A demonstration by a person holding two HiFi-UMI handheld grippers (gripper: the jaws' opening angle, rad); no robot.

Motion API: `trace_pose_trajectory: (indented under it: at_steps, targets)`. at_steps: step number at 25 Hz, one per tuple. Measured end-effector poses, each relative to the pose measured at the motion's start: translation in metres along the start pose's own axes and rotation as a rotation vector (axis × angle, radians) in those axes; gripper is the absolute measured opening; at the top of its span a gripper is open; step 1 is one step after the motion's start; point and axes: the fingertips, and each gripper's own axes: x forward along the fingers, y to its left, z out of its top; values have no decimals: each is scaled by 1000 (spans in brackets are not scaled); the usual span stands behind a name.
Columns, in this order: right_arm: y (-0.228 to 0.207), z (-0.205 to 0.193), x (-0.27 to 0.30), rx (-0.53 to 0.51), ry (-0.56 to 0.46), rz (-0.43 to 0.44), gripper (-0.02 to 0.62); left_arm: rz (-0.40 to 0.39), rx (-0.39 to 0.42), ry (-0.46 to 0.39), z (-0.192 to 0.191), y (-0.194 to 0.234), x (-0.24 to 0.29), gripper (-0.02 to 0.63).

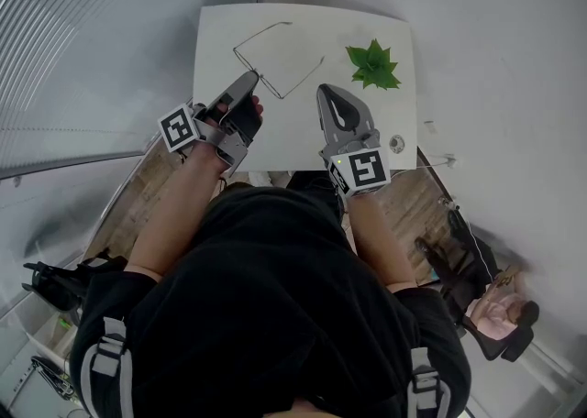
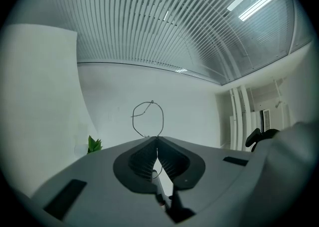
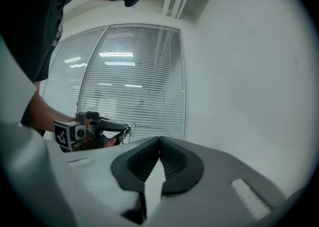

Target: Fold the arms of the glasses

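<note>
Your black shirt (image 1: 275, 297) fills the bottom of the head view, and past it your left claw (image 1: 246, 86) is shut tight on the thin wire glasses (image 1: 304, 78) over the white tabletop (image 1: 220, 31); their arms look spread out, so I think no folding is done yet. Your right claw (image 1: 328, 91) is shut on nothing, near the glasses, with a green plant (image 1: 373, 66) to its right. Only the left gripper view shows the wire pinched between the jaws.

Right gripper (image 3: 159, 140) closed — empty, blinds (image 3: 134, 81) behind
</note>
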Motion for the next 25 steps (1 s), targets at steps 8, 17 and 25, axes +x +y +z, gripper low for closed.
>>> trace_pose_trajectory:
  at_steps: [8, 17, 25]
  targets:
    - [-21, -8, 3, -82, 53, -41, 15, -10, -2, 5, -1, -6, 3, 12]
    - [-30, -8, 13, -196, 105, -47, 39, -12, -9, 5, -2, -10, 3, 12]
    - [-41, -24, 20, -351, 199, -72, 58, -33, -38, 7, -4, -16, 4, 11]
